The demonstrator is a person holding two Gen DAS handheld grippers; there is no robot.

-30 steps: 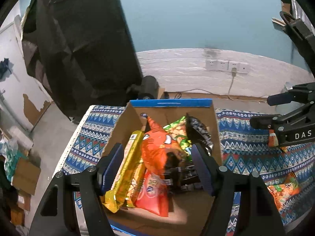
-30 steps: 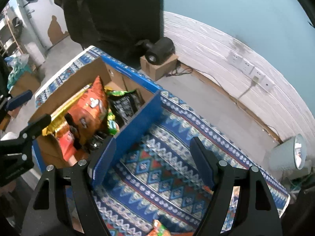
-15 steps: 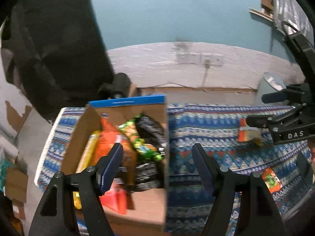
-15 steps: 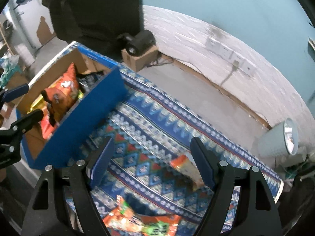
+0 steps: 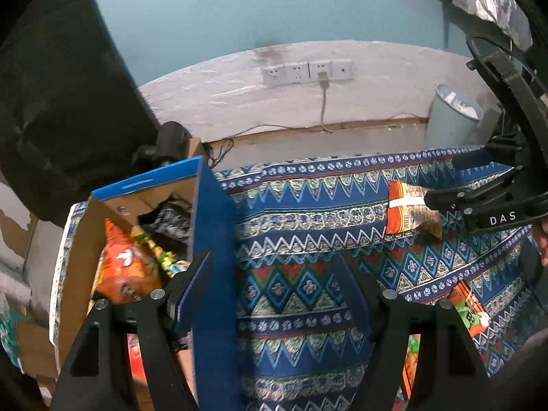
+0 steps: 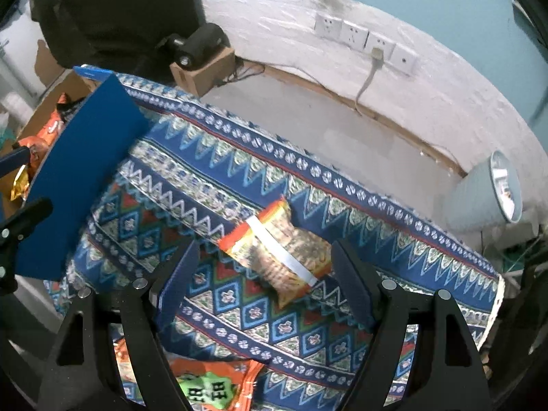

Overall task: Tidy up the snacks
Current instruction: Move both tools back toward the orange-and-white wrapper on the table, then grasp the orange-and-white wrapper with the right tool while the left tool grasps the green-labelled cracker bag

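A blue cardboard box (image 5: 212, 239) with several snack bags inside, among them an orange one (image 5: 125, 274), stands at the table's left end; it also shows in the right wrist view (image 6: 78, 185). My left gripper (image 5: 274, 294) is open and empty, straddling the box's right wall. An orange-and-brown snack bag (image 6: 277, 253) lies on the patterned tablecloth (image 6: 239, 178); my right gripper (image 6: 265, 281) is open just above it, not touching. The same bag shows in the left wrist view (image 5: 407, 212). An orange-and-green bag (image 6: 212, 387) lies near the front edge.
A pale bin (image 6: 479, 202) stands on the floor beyond the table's right end. A small cardboard box with a black device (image 6: 202, 58) sits by the wall. Wall sockets (image 6: 363, 39) are behind. Black fabric (image 5: 61, 96) hangs at the left.
Both grippers have swung right, away from the box and over the tablecloth. The right gripper has come down over the orange-and-brown bag. Both stay open.
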